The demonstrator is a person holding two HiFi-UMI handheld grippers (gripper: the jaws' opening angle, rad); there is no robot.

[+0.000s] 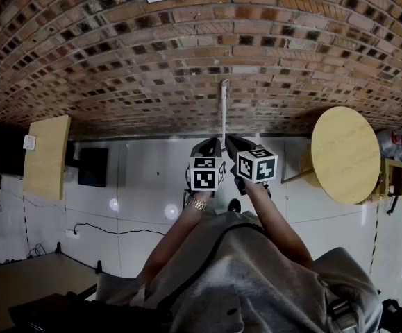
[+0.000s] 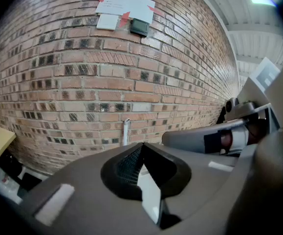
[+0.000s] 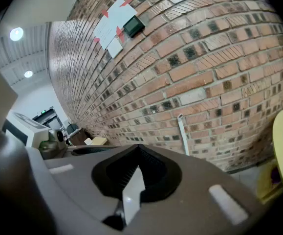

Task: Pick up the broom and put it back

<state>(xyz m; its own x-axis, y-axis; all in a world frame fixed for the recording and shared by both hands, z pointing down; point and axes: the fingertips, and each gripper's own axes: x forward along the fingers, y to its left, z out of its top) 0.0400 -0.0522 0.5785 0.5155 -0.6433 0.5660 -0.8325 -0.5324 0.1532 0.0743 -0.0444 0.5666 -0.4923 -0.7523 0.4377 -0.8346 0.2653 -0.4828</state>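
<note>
1. A white tiled floor runs up to a brick wall; nearest the camera is the person's grey sleeve.
2. The left gripper and right gripper are held side by side, just apart, and both point at the wall.
3. The left gripper is clenched: its dark jaws meet at a point with nothing between them.
4. The right gripper is clenched the same way and is also empty.
5. The broom is past both grippers; only its pale handle shows. It stands nearly upright against the wall, clear of the jaws in the left gripper view and the right gripper view.
6. A round yellow surface is to the right and a square wooden one to the left, both by the wall.
7. High on the wall are taped papers with a small dark box just below them.
</note>
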